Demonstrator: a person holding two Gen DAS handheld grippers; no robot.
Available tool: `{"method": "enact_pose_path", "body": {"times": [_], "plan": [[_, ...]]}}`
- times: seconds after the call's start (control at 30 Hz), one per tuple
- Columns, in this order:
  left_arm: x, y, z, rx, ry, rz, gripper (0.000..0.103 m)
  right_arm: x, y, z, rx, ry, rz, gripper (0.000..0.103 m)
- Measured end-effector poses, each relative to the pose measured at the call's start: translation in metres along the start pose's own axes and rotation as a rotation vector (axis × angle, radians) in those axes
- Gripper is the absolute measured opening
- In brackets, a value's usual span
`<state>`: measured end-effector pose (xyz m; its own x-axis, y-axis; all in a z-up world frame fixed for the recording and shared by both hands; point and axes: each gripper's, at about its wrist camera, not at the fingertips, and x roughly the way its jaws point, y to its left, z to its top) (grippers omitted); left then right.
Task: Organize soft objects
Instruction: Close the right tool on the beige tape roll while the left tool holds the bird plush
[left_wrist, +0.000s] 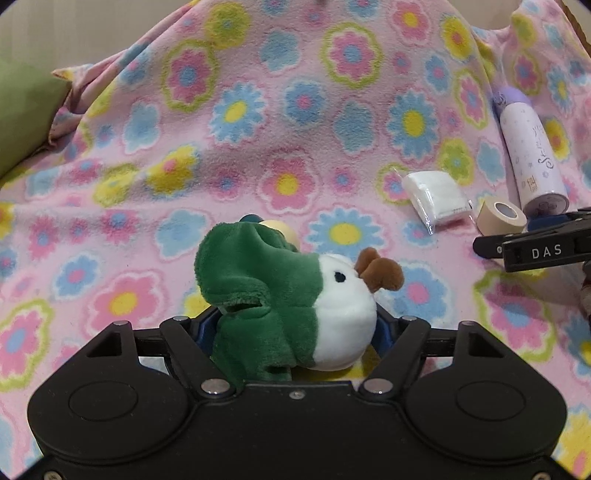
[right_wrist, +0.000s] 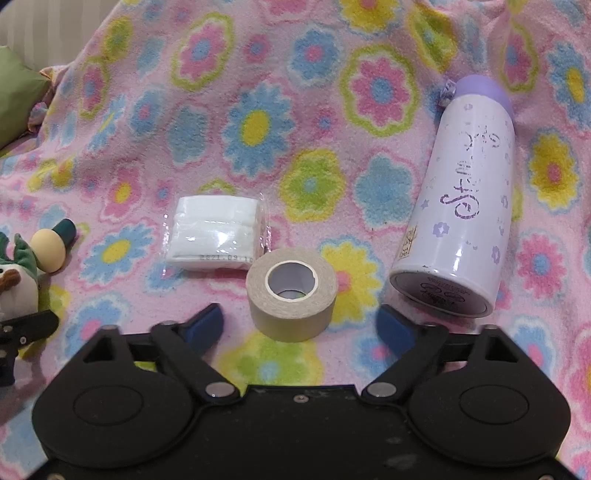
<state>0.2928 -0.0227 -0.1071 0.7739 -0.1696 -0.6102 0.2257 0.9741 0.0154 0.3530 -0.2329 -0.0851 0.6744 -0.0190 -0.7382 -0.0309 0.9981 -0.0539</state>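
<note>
Left wrist view: a green-and-white plush toy (left_wrist: 291, 302) with brown antlers sits between the left gripper (left_wrist: 291, 328) fingers, its body filling the gap, gripped on both sides. Just beyond it lies a small cream-headed figure (left_wrist: 275, 227). Everything rests on a pink flowered blanket (left_wrist: 258, 129). In the right wrist view, the right gripper (right_wrist: 301, 325) stands wide, pads apart with nothing pressed; a roll of beige tape (right_wrist: 291, 299) sits just ahead between the tips. Beyond, left, lies a wrapped white pack (right_wrist: 216, 234); right, a lilac bottle (right_wrist: 465, 206) on its side.
</note>
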Motion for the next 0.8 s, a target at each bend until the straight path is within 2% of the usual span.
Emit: {"method": "enact_pose_path", "body": {"times": [0.33,0.43,0.6,0.63,0.8], "plan": [[0.005,-0.001,0.001,0.006,0.019,-0.012,0.079,0.003,0.001,0.003,0.000,0.014,0.003,0.103],[0.007,-0.002,0.003,0.016,0.036,-0.034,0.088,0.004,0.001,0.004,-0.001,0.019,0.007,0.103],[0.008,-0.004,0.003,0.022,0.040,-0.035,0.089,0.005,0.002,0.006,0.005,0.019,0.006,0.102],[0.008,-0.004,0.003,0.022,0.040,-0.035,0.089,0.005,0.002,0.006,0.006,0.014,0.010,0.100],[0.007,-0.004,0.003,0.019,0.039,-0.037,0.089,0.002,0.010,0.006,-0.013,-0.032,0.034,0.066]]}}
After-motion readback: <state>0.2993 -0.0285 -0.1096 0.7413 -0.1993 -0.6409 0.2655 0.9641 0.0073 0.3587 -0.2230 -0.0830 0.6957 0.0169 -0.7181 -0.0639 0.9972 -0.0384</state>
